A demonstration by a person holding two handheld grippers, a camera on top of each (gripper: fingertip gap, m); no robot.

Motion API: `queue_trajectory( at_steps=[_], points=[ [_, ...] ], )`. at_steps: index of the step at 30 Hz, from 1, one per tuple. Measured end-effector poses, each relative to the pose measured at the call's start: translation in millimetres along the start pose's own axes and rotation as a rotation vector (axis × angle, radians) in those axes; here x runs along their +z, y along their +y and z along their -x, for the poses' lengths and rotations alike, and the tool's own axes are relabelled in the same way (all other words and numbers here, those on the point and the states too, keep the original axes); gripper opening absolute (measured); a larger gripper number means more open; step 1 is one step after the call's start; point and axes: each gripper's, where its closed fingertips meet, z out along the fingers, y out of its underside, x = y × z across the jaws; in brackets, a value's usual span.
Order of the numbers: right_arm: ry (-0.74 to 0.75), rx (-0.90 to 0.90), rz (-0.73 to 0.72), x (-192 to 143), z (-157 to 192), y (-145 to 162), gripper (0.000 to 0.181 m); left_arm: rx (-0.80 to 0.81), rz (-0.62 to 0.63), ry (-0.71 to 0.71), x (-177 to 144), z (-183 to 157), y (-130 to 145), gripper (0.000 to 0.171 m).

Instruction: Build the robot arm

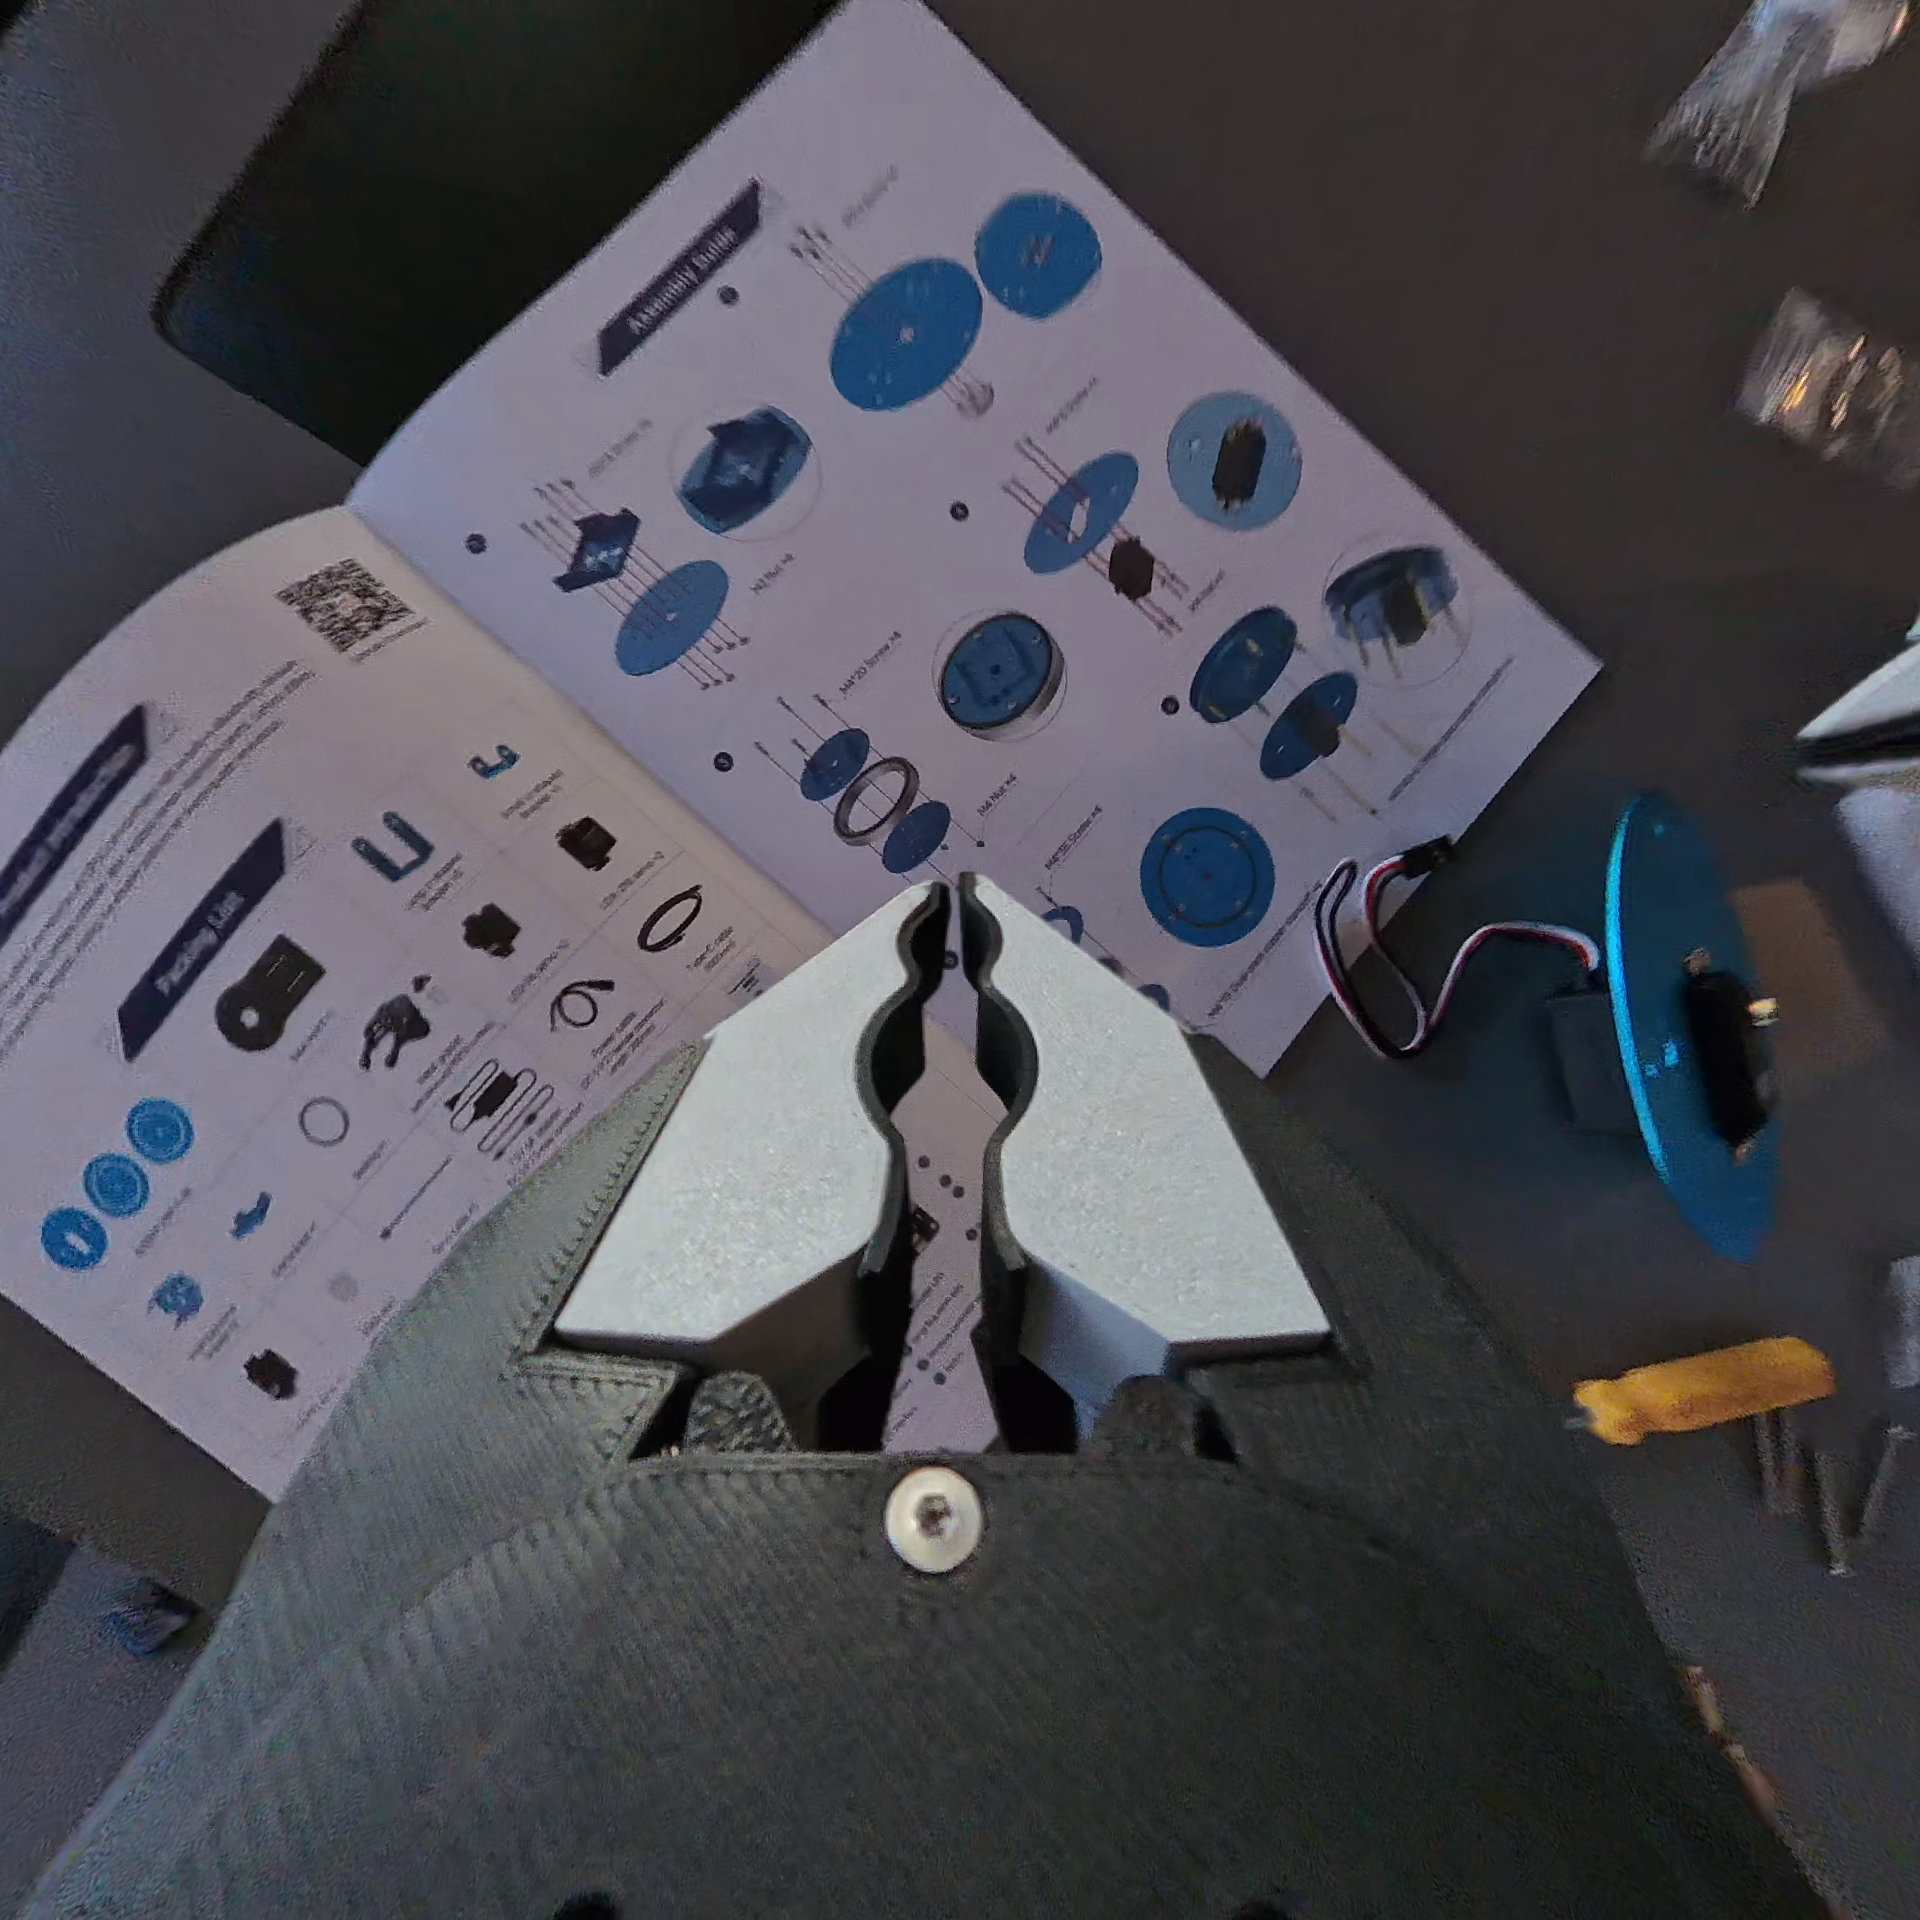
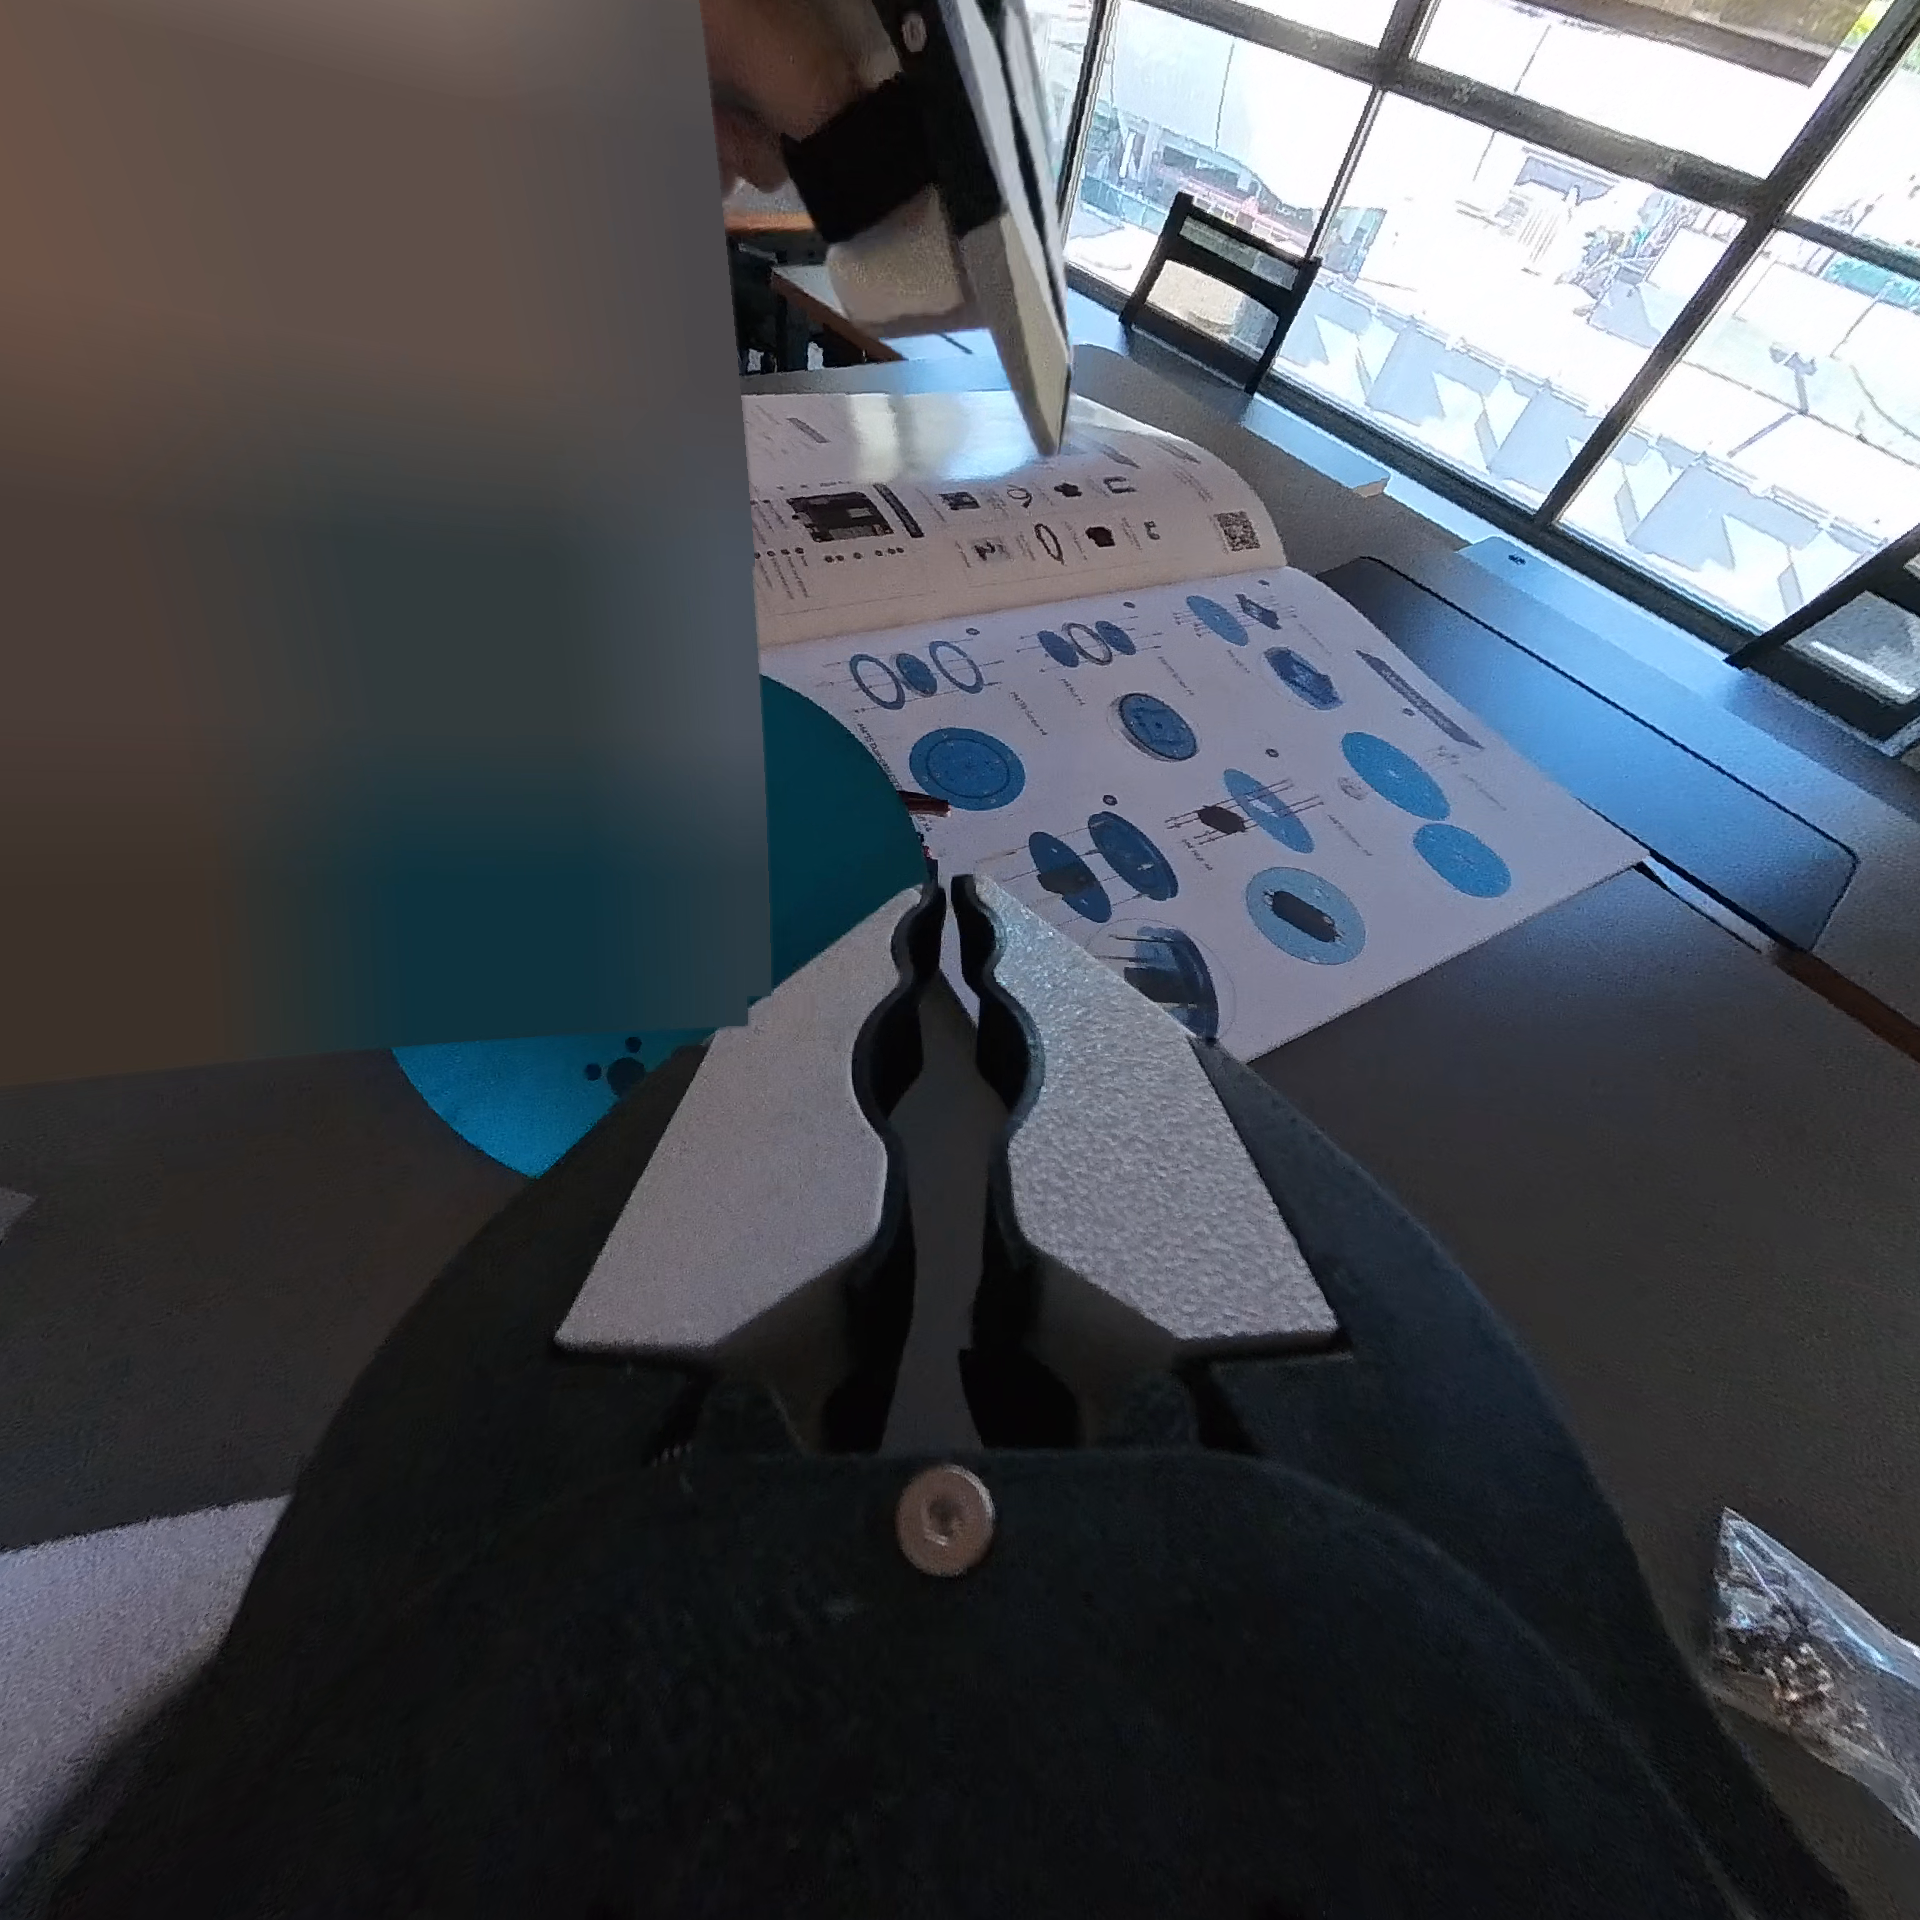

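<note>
My left gripper [image 1: 956,888] is shut and empty. It hovers over an open instruction booklet [image 1: 935,499] with blue part diagrams, lying on a dark table. A blue disc [image 1: 1683,1029] with a black servo and a white-red-black wire [image 1: 1382,956] stands tilted to its right. My right gripper [image 2: 938,888] is shut with nothing between its jaws. Its tips are just right of the blue disc [image 2: 831,800], which a blurred patch partly hides. The booklet [image 2: 1247,790] lies beyond it. The left gripper [image 2: 1051,431] points down at the booklet's far page.
A yellow-handled screwdriver [image 1: 1704,1387] and several loose screws [image 1: 1829,1486] lie at the right. Clear bags of small parts [image 1: 1839,384] lie at the far right, and one more [image 2: 1808,1662] by my right gripper. A dark laptop [image 2: 1621,758] lies under the booklet. Windows [image 2: 1558,208] are behind. My right fingertips sit around 20 centimetres from my left ones. Between my right fingertips and the blue disc [image 2: 831,800] there is roughly 4 centimetres.
</note>
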Motion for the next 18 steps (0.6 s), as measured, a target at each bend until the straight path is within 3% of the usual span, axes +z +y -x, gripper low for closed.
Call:
queue_trajectory(
  at_steps=[2, 5, 9, 13, 18],
  points=[
    [0.007, -0.025, 0.01, 0, 0, 0, 0.002, 0.11, 0.04, 0.022, 9, -7, 5, 0.015],
    [0.018, -0.055, 0.017, 0, 1, 0, 0.003, 0.299, 0.012, 0.024, 5, -19, 6, 0.061],
    [0.037, -0.06, 0.063, 2, -4, 8, 0.004, 0.548, 0.03, -0.001, 11, -42, 16, 0.073],
    [0.013, 0.035, 0.046, 3, -7, 9, 0.01, 0.601, 0.162, 0.041, 33, -60, 35, 0.098],
    [-0.006, 0.141, 0.028, 1, -14, 10, 0.013, 0.707, 0.286, -0.017, 46, -63, 55, 0.105]
  ],
)
